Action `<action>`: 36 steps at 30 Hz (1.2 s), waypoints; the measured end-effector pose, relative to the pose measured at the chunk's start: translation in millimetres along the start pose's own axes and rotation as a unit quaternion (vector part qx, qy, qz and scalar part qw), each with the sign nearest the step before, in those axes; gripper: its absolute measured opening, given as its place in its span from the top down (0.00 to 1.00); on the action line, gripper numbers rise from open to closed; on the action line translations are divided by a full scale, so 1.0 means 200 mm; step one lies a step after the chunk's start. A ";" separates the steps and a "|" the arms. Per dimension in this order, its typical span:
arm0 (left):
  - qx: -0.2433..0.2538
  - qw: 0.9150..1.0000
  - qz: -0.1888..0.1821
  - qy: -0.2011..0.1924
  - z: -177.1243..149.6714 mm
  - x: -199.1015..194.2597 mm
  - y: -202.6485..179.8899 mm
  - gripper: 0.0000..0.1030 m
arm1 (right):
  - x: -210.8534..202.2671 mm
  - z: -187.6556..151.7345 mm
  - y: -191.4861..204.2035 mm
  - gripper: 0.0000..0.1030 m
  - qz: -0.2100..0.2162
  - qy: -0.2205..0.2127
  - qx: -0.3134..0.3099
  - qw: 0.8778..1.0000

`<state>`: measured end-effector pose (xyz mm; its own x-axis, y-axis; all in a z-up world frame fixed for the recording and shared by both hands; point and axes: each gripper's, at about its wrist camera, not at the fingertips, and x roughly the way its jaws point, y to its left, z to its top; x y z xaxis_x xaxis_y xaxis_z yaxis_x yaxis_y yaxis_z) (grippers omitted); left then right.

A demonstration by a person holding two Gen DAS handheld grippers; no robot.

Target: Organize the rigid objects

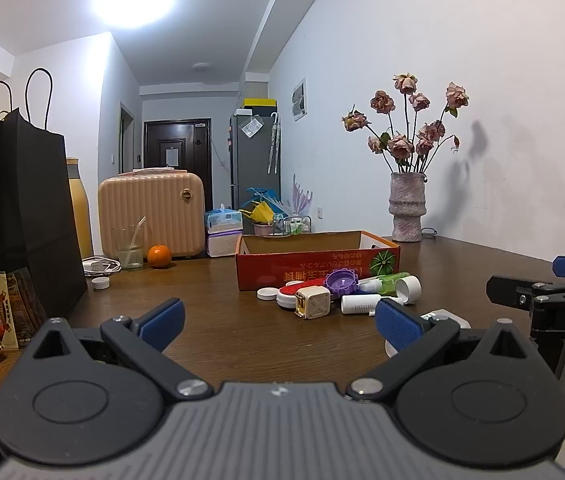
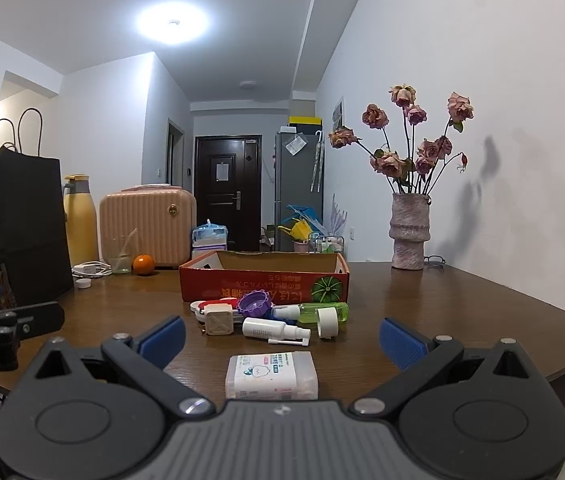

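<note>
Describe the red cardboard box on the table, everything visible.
The red cardboard box is a shallow, open-topped tray with a plain brown inside; what it holds cannot be seen. Its front wall carries yellow print that reads upside down and a green melon picture at the right end. It sits flat on the brown wooden table, behind the cluster of small items, the nearest of which lie close against its front. Neither gripper touches it.

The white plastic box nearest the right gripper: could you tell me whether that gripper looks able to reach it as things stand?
Probably yes. The white plastic box lies flat on the table, straight ahead of the open right gripper and between its fingers' lines, with nothing in the way. The spray bottle lies beyond it.
</note>
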<state>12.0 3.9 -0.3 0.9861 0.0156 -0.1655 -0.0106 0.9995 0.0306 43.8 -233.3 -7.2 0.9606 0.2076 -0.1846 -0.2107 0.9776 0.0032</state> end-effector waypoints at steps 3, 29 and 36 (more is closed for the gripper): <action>0.000 1.000 0.000 0.000 0.00 0.00 0.00 0.00 | 0.00 0.00 0.00 0.00 -0.001 0.000 0.001 1.000; 0.001 1.000 -0.004 -0.001 0.00 -0.01 0.00 0.00 | 0.00 0.00 -0.01 0.00 -0.002 0.001 0.006 1.000; -0.002 1.000 0.002 0.004 0.00 0.00 0.01 0.00 | 0.01 -0.02 -0.05 0.00 0.020 0.007 0.044 0.999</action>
<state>12.4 6.7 -1.2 0.9846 0.0194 -0.1736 -0.0149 0.9995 0.0269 47.2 -242.6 -12.0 0.9492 0.2466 -0.1956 -0.2317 0.9680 0.0963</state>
